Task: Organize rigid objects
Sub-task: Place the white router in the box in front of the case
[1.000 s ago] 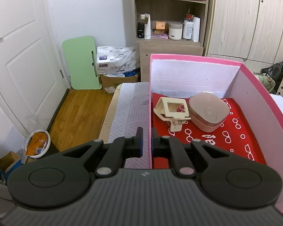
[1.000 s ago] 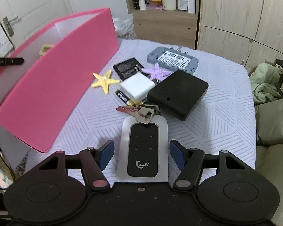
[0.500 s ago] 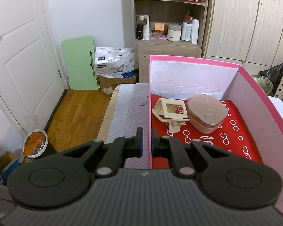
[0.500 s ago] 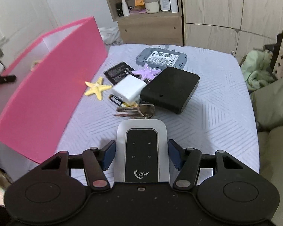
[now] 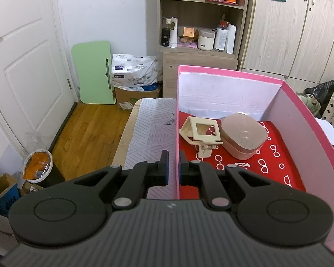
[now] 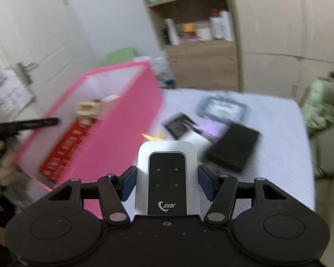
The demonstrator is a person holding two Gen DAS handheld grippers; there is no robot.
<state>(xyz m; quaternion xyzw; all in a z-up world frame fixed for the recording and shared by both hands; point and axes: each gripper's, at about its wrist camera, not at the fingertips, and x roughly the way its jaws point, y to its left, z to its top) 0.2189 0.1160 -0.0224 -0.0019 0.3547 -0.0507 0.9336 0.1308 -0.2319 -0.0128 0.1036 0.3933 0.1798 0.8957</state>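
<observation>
Pocket router (image 6: 167,178), silver with a glossy black face, sits clamped in the right tongs (image 6: 167,183); left tongs (image 5: 173,168) pinch the pink box wall (image 5: 177,155).

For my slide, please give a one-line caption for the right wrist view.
Right gripper holds a white pocket router lifted above the table, beside the pink box.

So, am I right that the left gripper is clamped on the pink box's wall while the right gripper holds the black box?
Not quite. The left gripper is indeed clamped on the pink box wall, but the right wrist view shows the right gripper holding the white pocket router; the black box lies on the table.
</observation>
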